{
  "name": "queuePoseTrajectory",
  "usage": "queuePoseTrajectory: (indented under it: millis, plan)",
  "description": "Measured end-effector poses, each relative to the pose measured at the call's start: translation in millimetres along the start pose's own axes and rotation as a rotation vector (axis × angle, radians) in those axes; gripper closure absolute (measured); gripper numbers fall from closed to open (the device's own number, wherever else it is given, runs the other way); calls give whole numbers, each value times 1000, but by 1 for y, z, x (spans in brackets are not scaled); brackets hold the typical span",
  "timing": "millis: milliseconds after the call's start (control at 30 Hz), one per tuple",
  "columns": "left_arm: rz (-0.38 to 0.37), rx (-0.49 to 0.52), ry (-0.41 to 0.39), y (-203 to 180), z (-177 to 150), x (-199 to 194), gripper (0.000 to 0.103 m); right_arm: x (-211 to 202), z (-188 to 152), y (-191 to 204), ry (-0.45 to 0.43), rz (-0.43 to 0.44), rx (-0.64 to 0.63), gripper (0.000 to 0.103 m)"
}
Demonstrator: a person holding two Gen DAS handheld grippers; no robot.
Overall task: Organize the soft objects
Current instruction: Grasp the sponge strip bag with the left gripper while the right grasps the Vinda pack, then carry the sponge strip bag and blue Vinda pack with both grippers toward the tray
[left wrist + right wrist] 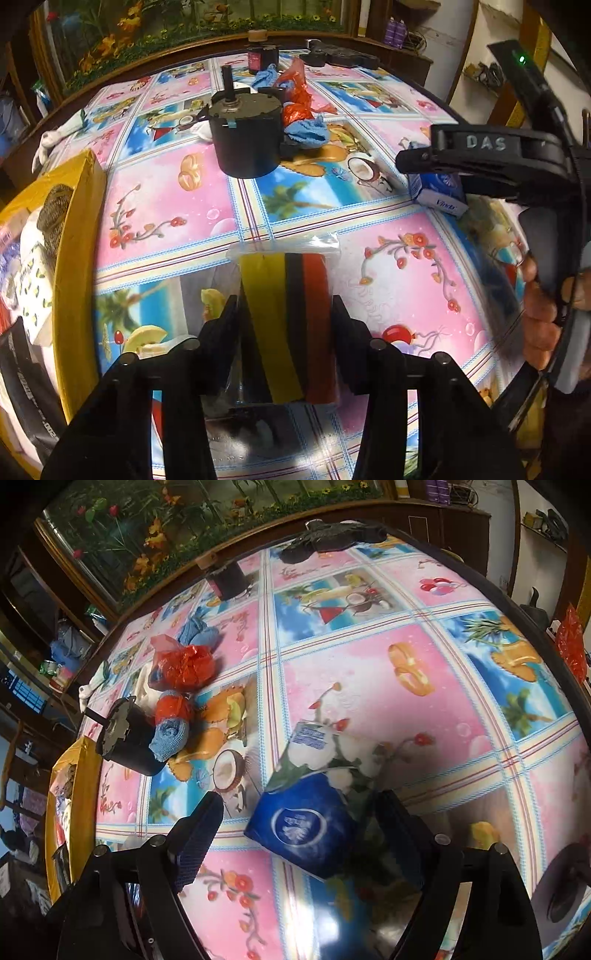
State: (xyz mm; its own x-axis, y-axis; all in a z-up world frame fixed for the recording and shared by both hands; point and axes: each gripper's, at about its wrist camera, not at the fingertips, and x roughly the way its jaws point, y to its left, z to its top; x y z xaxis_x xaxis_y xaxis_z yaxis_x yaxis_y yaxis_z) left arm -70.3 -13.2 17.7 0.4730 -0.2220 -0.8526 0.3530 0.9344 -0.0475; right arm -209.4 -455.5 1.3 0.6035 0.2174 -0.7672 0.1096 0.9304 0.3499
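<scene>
The left gripper (pixel 284 314) has its fingers clamped on a clear plastic bag of yellow, black and red sponge strips (pixel 288 325), sitting near the front of the table with the pink and blue fruit-print cloth (pixel 177 206). The right gripper (pixel 299 812) is spread wide around a blue and white flower-print tissue pack (pixel 314 805); the right pad looks close to it, the left one is clearly apart. Further back there's a black cylindrical motor (pixel 245 138) beside the blue knitted cloths and red plastic bags (pixel 181 679). A yellow cardboard box (pixel 77 236) sits at the left edge.
</scene>
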Motion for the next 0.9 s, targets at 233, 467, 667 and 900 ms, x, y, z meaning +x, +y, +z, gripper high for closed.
queuePoseTrajectory:
  millis: [233, 467, 667, 900]
  plan:
    - [-76, -79, -25, 10, -6, -12, 60, 10, -2, 23, -22, -100, -97, 49]
    - [-140, -131, -83, 17, -12, -40, 60, -3, -13, 22, -45, -65, -100, 51]
    - [-156, -181, -157, 33, -21, -73, 60, -31, -22, 25, -88, -39, -114, 51]
    - [-137, -262, -227, 65, -38, -104, 60, -55, -37, 40, -115, 4, -160, 51]
